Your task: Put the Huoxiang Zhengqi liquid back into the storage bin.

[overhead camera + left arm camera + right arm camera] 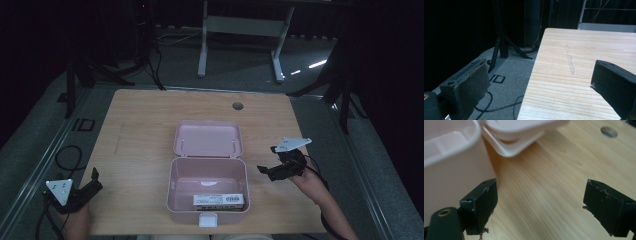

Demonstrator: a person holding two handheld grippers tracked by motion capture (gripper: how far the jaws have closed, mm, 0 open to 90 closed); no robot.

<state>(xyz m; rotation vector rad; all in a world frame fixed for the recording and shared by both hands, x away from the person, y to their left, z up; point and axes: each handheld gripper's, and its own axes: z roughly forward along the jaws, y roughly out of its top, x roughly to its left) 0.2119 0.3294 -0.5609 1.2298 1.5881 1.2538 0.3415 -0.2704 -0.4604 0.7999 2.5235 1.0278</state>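
A pink plastic box (172, 192) stands open at the near middle of the wooden table (145, 125), its lid (208, 138) laid back flat behind it. A small white and green packet (219, 200) lies inside against the front wall. My right gripper (267, 161) hovers open just right of the box; in the right gripper view the box wall (451, 170) sits beside its left jaw and the lid (519, 135) is ahead. My left gripper (95, 179) is open at the table's near left corner, straddling the table edge (534, 70), with nothing between its jaws.
A round cable hole (238, 106) is in the table's far side. Black cables (67, 157) lie on the grey floor to the left, near a dark stand leg (499, 45). A white desk frame (240, 30) stands beyond the table.
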